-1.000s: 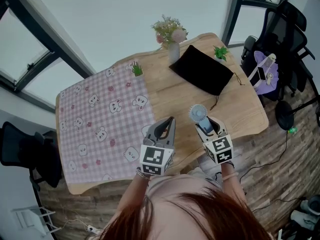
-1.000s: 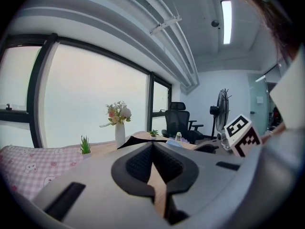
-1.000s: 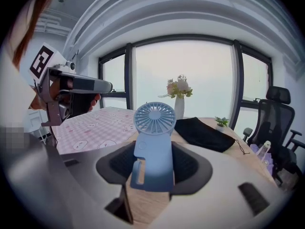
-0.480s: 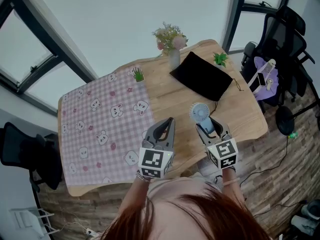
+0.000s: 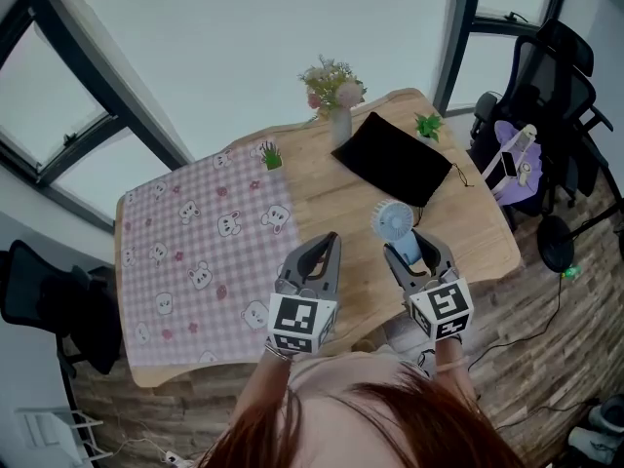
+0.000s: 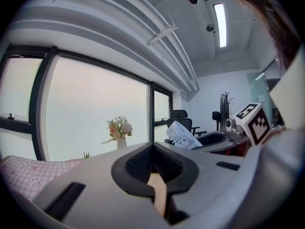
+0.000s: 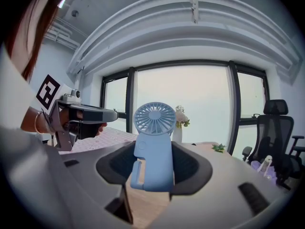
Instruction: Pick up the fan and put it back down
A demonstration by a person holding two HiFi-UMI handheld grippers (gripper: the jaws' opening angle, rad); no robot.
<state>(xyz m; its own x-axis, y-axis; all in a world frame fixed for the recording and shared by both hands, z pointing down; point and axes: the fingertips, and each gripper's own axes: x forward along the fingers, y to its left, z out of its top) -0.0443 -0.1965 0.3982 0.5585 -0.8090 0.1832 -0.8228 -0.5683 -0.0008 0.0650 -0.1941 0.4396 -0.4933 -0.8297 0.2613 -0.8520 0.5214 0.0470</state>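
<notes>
Holding: the right tool [image 5: 413,250] is clenched on the pale blue fan [image 5: 393,219], with 1 jaw on each side of the handle.
Fan: upright, round grille at the top, over the near right part of the wooden counter [image 5: 331,198]; whether its base touches the wood cannot be told.
Left tool [image 5: 320,246]: jaws pressed together with nothing between them, just beside the right tool, over the counter's near edge.
Markings: a black-and-white square marker on each tool's cube [image 5: 444,307]; the patterns hold no readable words.
Cloth [image 5: 195,242]: pink check with small bear prints, covering the counter's left half.
Far edge: a white vase of flowers [image 5: 336,84], with a small green plant [image 5: 270,154] at the cloth's corner.
Beyond the fan: a flat black pouch [image 5: 393,154] with a cord, and a second small plant [image 5: 430,125] at the far right corner.
Off the counter: a black office chair [image 5: 546,76] with a purple bag [image 5: 515,169] on it, to the right.
Path: the pouch is the nearest thing to the fan, and the 2 are apart.
</notes>
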